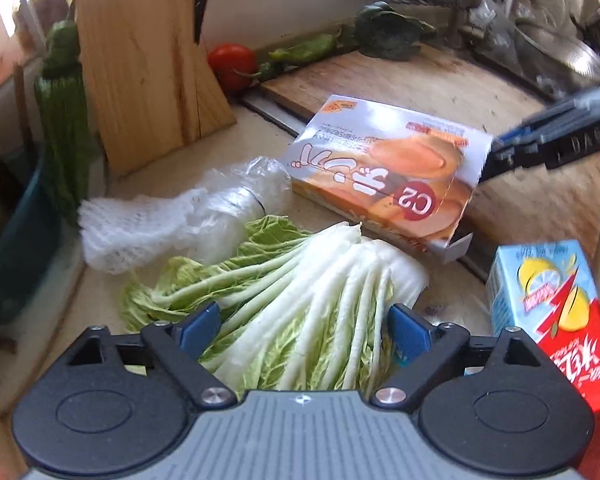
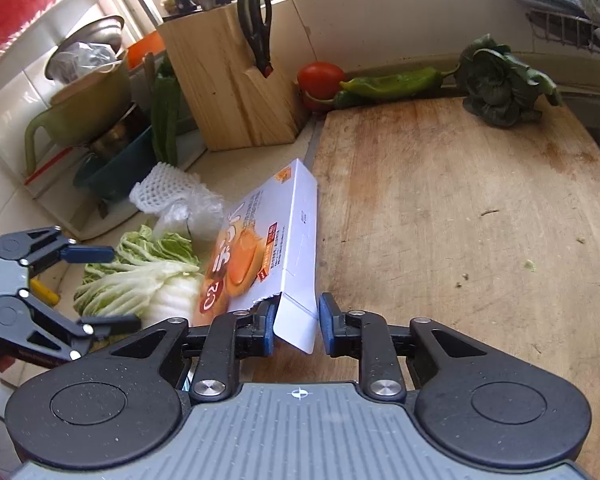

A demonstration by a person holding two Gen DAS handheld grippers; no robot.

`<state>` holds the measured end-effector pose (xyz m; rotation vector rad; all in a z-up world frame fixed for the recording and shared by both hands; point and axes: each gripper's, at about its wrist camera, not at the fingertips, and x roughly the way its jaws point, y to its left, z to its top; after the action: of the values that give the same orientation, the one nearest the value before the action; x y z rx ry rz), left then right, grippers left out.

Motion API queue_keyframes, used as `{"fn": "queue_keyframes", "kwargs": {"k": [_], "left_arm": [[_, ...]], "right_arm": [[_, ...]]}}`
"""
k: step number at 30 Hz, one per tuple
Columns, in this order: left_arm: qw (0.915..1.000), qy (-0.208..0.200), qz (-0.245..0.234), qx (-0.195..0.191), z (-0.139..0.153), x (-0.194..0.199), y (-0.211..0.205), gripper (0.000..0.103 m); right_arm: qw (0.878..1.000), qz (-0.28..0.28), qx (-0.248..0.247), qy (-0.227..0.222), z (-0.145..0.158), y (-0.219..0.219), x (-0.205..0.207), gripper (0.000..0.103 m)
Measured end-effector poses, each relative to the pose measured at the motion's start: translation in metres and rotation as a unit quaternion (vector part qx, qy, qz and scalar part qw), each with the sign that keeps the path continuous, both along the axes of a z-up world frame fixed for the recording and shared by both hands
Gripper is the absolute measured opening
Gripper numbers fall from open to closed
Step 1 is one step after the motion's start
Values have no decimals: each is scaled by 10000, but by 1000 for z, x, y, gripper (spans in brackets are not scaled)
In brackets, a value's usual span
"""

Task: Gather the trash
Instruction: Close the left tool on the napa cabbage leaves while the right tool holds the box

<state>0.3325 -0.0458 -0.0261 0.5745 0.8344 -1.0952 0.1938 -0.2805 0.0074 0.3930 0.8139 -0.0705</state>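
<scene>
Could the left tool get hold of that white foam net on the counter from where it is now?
Probably yes. The left tool is open and holds nothing, and the foam net lies uncovered ahead and to its left. The cabbage sits right under the tool, so it would have to pass over the leaves.

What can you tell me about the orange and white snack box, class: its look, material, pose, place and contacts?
The snack box is flat, thin cardboard, white with orange food pictures and a red "C2" circle. Its near end is torn open, a flap hanging loose. It sits tilted, its far end on the wooden cutting board's edge. The right claw straddles the open end, jaws apart, left pad touching. It lies beside the napa cabbage and crumpled plastic wrap.
</scene>
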Motion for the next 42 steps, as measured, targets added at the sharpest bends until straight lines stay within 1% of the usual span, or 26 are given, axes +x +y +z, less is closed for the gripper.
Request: {"fn": "queue_keyframes", "kwargs": {"k": [1, 2, 3, 5, 6, 7, 8, 12, 14, 17, 19, 22, 24, 26, 27, 28, 29, 31, 32, 34, 36, 37, 39, 40, 41, 42], "left_arm": [[9999, 97, 66, -49, 0, 3, 0, 88], [9997, 173, 142, -81, 1, 3, 1, 83], [9995, 220, 205, -88, 2, 1, 3, 81], [9993, 164, 315, -106, 6, -5, 7, 73], [9989, 193, 409, -152, 9, -7, 10, 70], [9979, 273, 545, -215, 12, -6, 14, 64], [9964, 415, 684, -288, 15, -4, 19, 62], [9870, 949, 1069, -732, 28, -6, 42, 55], [9854, 970, 1174, -766, 30, -13, 46, 52], [9841, 954, 1231, -854, 35, -23, 52, 51], [9878, 672, 1225, -685, 33, -28, 48, 51], [9906, 493, 1180, -495, 25, -26, 36, 52], [9937, 96, 1063, -329, 22, -30, 27, 57], [9957, -459, 794, -96, 19, -40, 16, 67], [9951, -742, 656, 32, 16, -45, 10, 72], [9926, -1074, 547, 173, 13, -50, 5, 81], [9890, -1386, 438, 285, 9, -55, 1, 88], [9824, -1815, 205, 398, 2, -62, -4, 90], [9811, -1878, 124, 437, 0, -62, -5, 90], [9839, -1729, 81, 442, -2, -58, -8, 90], [9904, -1323, 77, 385, -2, -48, -7, 84], [9939, -1031, 120, 362, -2, -42, -8, 74], [9979, -539, 323, 183, -1, -28, -3, 69], [9985, -360, 410, 80, 1, -23, 1, 67], [9985, -203, 512, 1, 4, -20, 4, 64], [9981, -86, 606, -81, 8, -20, 7, 63]], "right_arm": [[10000, 18, -10, 22, -1, 1, 2, 43], [10000, 36, -17, 49, -2, 2, 4, 48], [10000, 49, -11, 53, -3, 3, 6, 48], [9999, 95, -23, 77, -5, 5, 9, 48], [9999, 94, -57, 80, -5, 6, 9, 46], [9999, 100, -100, 87, -6, 8, 10, 37], [9998, 86, -131, 100, -6, 8, 10, 25], [9999, -14, 70, 94, -2, 2, 8, 25], [9999, -17, 137, -7, 4, -2, 6, 25], [9999, -34, 97, -115, 11, -8, 5, 25], [9997, -96, 183, -116, 11, -13, 3, 25], [9994, -111, 326, -104, 9, -20, 2, 25], [9997, -40, 259, -29, 4, -19, 4, 25], [9997, -13, 262, 2, -1, -18, 7, 29], [9997, 29, 258, 15, -3, -16, 8, 30], [9997, 56, 231, -11, -5, -15, 9, 37], [9997, 105, 195, -35, -6, -14, 10, 48], [9997, 196, 112, -74, -9, -11, 11, 53], [9997, 241, 56, -87, -10, -10, 12, 55], [9993, 347, -92, -94, -14, -5, 14, 57], [9988, 441, -197, -106, -16, -1, 16, 59], [9986, 451, -232, -138, -17, 0, 16, 58], [9983, 470, -315, -135, -17, 1, 19, 44], [9983, 455, -341, -91, -17, 1, 21, 30], [9985, 427, -337, -37, -17, 0, 23, 20], [9988, 389, -300, 6, -18, -2, 24, 19]]}}
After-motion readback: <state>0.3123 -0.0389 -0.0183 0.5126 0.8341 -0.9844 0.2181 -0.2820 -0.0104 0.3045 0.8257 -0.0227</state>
